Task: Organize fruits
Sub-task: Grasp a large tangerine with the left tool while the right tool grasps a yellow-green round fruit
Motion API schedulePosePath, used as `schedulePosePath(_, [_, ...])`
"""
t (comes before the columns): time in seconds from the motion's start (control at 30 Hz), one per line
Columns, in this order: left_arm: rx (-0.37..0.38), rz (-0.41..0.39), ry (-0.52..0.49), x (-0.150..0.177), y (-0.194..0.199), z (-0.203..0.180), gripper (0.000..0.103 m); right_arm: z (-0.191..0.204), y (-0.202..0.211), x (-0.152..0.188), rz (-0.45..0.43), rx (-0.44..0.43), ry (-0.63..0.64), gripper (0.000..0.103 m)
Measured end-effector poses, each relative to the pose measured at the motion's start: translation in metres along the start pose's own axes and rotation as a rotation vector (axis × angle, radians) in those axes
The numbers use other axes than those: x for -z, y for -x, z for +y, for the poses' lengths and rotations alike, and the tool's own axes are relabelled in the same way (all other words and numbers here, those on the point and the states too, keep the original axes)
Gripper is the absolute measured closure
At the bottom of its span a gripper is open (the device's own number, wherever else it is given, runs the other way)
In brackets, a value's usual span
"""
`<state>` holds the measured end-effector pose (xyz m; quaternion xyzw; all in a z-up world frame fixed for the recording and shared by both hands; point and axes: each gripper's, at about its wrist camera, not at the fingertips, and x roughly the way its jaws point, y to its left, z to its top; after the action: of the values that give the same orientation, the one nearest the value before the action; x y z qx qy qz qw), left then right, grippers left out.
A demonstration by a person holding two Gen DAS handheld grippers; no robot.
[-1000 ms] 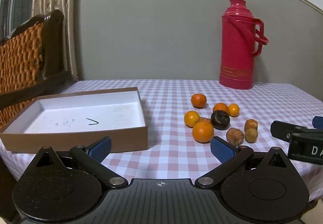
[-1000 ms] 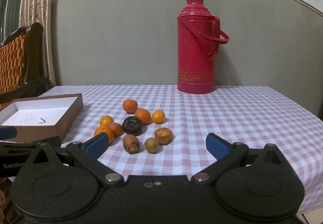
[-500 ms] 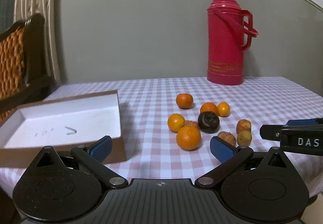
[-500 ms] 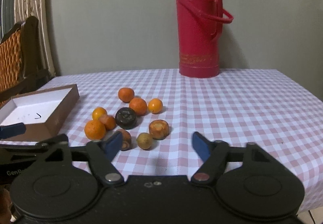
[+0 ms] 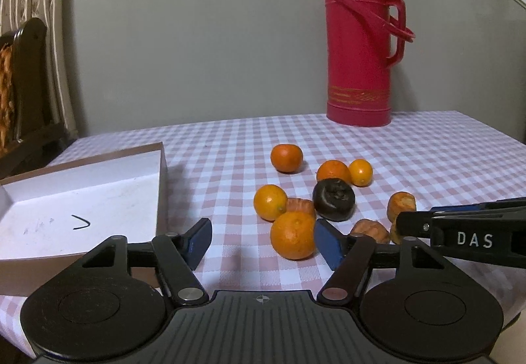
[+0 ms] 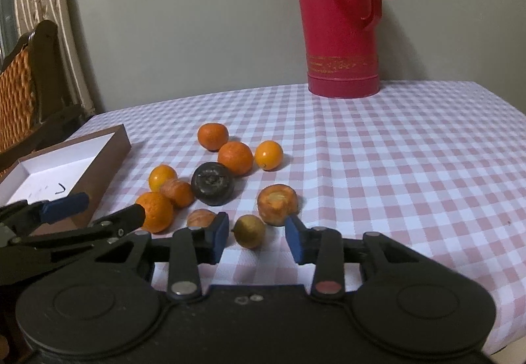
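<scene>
Right wrist: checked tablecloth (image 6: 394, 167), grey wall (image 6: 197, 19).

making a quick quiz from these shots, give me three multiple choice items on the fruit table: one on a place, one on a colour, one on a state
1. Where is the box relative to the fruit pile?
A left
B right
C behind the flask

2. What colour is the flask?
A blue
B red
C green

3. What does the box hold?
A oranges
B the dark fruit
C no fruit

Answers:
1 A, the box lies left of the oranges in both views.
2 B, its body is red.
3 C, its white floor is bare while the dark fruit sits on the cloth.
</scene>
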<state>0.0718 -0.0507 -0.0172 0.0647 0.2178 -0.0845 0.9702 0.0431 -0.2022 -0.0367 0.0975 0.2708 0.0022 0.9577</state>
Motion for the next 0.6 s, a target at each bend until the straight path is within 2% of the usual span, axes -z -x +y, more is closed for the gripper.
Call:
schedulePosePath(0.07, [0.006, 0.010, -0.006, 0.001, -0.004, -0.002, 0.046, 0.000, -0.005, 0.001, 0.010, 0.001, -0.004, 0.080])
schedulePosePath(0.2, [0.022, -0.001, -0.004, 0.001, -0.006, -0.004, 0.047, 0.000, -0.008, 0.002, 0.013, -0.009, -0.023, 0.084])
schedulePosePath(0.37, [0.042, 0.004, 0.000, 0.002, -0.011, -0.011, 0.047, -0.002, -0.014, 0.004, 0.030, -0.023, -0.059, 0.085])
schedulePosePath(0.6, [0.086, 0.036, 0.061, 0.002, -0.021, -0.009, 0.046, -0.003, -0.013, 0.004, 0.022, 0.005, -0.053, 0.086])
